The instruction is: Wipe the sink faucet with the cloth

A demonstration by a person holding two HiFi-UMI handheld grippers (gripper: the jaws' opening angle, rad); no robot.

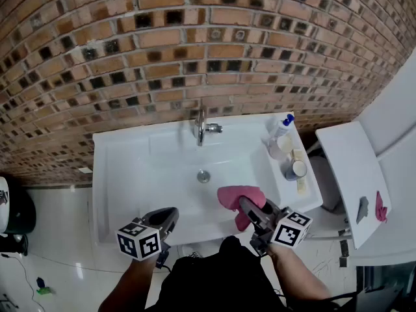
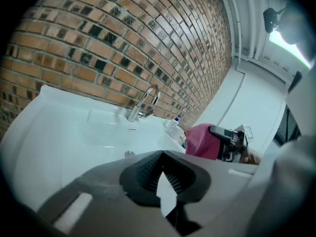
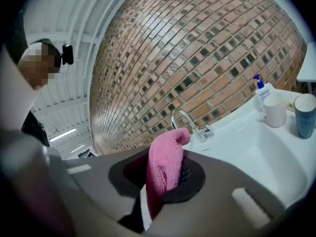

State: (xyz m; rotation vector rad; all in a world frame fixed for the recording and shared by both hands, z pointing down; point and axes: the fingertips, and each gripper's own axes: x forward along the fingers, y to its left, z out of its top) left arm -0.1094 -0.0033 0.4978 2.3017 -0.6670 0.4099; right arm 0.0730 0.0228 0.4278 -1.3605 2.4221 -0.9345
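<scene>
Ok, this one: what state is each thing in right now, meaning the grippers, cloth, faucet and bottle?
left gripper: shut, nothing between the jaws
right gripper: shut on the cloth
cloth: bunched, held over the basin, apart from the faucet
faucet: no water seen running, nothing touching it
pump bottle: upright on the right ledge of the sink

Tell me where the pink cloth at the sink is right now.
In the head view, the pink cloth is clamped in the right gripper's jaws, over the front right of the white sink and well short of the faucet by the brick wall.
</scene>
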